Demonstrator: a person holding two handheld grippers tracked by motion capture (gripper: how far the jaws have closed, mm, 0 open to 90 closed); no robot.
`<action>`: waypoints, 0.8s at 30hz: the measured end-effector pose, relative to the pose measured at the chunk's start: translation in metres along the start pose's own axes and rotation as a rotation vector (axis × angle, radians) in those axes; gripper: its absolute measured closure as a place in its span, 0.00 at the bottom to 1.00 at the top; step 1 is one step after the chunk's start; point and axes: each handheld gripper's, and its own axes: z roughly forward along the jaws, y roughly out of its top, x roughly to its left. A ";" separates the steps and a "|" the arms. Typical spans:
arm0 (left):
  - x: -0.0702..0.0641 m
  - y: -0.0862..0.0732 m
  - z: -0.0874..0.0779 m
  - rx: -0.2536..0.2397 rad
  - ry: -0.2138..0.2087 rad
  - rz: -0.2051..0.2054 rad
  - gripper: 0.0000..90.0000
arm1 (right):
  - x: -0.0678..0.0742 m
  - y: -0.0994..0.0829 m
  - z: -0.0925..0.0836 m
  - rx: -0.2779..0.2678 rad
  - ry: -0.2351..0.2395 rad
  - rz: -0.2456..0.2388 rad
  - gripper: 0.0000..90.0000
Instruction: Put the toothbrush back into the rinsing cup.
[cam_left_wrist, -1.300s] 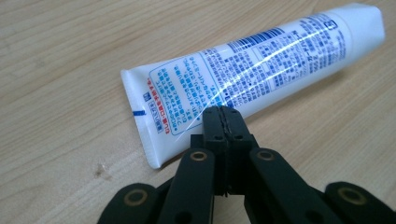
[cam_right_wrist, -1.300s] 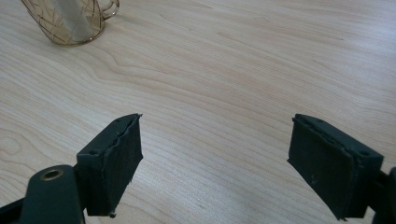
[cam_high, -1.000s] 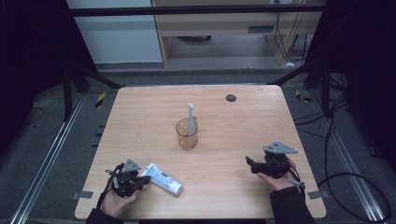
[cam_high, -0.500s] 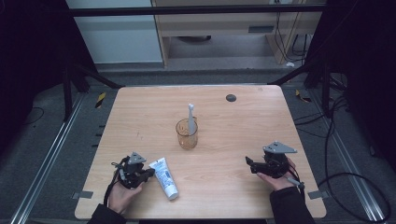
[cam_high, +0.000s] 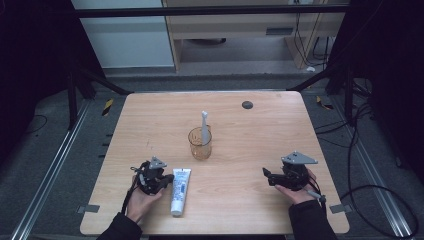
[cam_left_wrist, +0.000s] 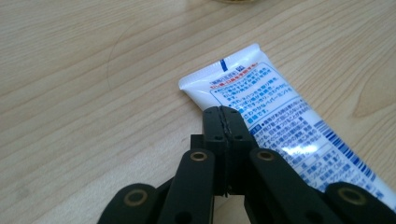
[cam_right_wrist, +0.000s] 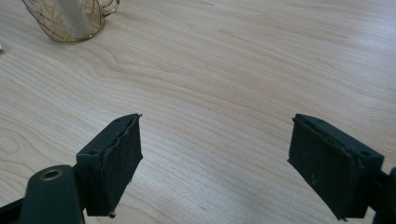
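On the wooden worktop (cam_high: 250, 145), the toothpaste tube (cam_left_wrist: 280, 116) lies just beside the left gripper's (cam_left_wrist: 223, 114) fully closed, empty fingers; likely light, soft and slippery, best pinched mid-body, while the right gripper's (cam_right_wrist: 215, 158) fingers stand wide apart, empty.

A white tube (cam_high: 179, 190) with blue print lies flat on the table's near left part, its flat crimped end pointing toward the cup (cam_high: 200, 143) and its cap end toward the near edge. The cup is clear and amber-tinted and stands upright near the table's middle. A white toothbrush (cam_high: 204, 126) stands in it, its head above the rim.
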 end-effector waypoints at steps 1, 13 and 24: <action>-0.001 0.002 0.001 -0.003 -0.001 0.004 1.00 | 0.000 0.000 0.000 0.000 -0.001 0.001 0.19; -0.012 0.012 0.009 -0.001 -0.009 0.037 1.00 | 0.000 0.000 0.001 0.002 0.002 0.001 0.19; -0.011 0.014 -0.007 -0.049 -0.014 0.039 0.93 | -0.005 -0.001 -0.002 -0.006 -0.005 0.015 0.19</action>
